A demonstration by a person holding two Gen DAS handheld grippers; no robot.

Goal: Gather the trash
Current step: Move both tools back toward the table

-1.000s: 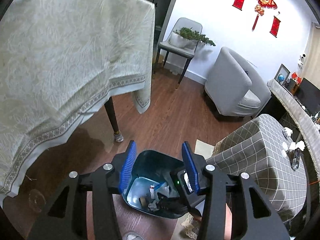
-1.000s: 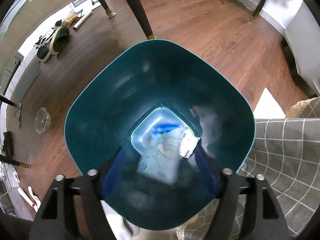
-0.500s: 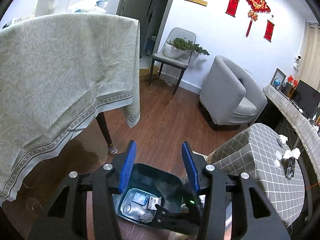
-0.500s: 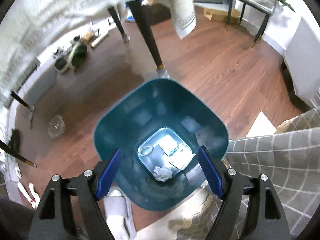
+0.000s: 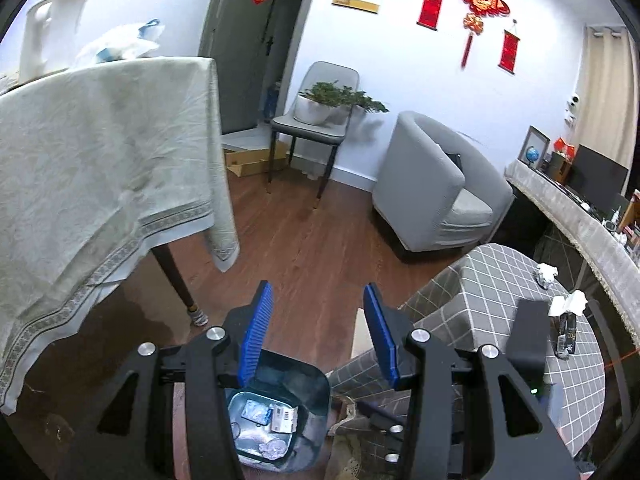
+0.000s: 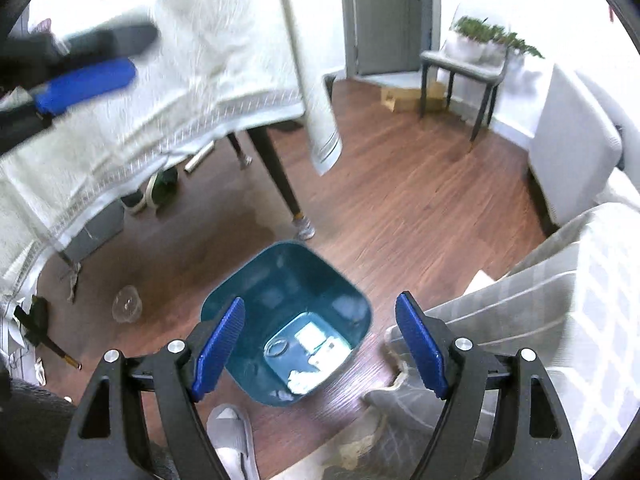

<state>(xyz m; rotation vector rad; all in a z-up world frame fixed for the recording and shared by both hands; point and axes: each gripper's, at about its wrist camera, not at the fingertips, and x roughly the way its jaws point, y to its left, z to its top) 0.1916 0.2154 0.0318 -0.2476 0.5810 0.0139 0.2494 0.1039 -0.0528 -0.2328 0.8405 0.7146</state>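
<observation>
Both tongs are up over the teal trash bin [image 6: 288, 280], which stands on the wooden floor [image 6: 400, 208] just beside the near edge of the checked-cloth tabletop [image 5: 500, 280]. The right tongs [image 6: 320, 344] stand wide apart with nothing between the blue pads. The left tongs [image 5: 316, 336] are parted too, narrower, and empty. Down in the bin lie a crumpled tissue [image 6: 300, 380], a white packet [image 6: 310, 334] and a clear round lid [image 6: 277, 348]. On the checked tabletop, towards its far edge, two more crumpled tissues [image 5: 546, 272] wait beside a dark wrapper [image 5: 566, 336]. A clear plastic cup [image 6: 127, 304] lies on the floor under the cream-clothed table [image 5: 100, 152].
</observation>
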